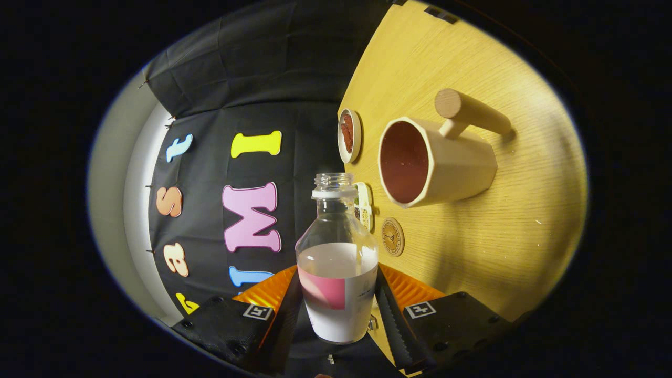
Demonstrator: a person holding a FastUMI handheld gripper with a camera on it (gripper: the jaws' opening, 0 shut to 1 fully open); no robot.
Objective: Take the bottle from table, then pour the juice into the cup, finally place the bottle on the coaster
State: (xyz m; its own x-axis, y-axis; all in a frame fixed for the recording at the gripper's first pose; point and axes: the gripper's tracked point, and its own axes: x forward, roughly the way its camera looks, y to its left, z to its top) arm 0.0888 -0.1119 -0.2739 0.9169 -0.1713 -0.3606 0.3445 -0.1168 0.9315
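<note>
My gripper point(336, 299) is shut on a clear bottle point(336, 252) with a pink-and-white label, both fingers pressing on its lower body. The bottle is uncapped and white liquid fills its lower half. It is held off the table, its axis about parallel to the wooden table top point(504, 231). A beige cup point(446, 165) with a reddish inside and a wooden peg handle stands on the table beyond the fingers, its opening near the bottle's mouth but apart from it. A round wooden coaster point(392, 237) lies on the table between the cup and my fingers.
A small round dish point(349, 135) with something red-brown in it sits beyond the cup near the table's edge. Another small pale item point(363, 206) lies just behind the bottle's neck. The booth's black cloth wall point(252, 89) hangs past the table edge.
</note>
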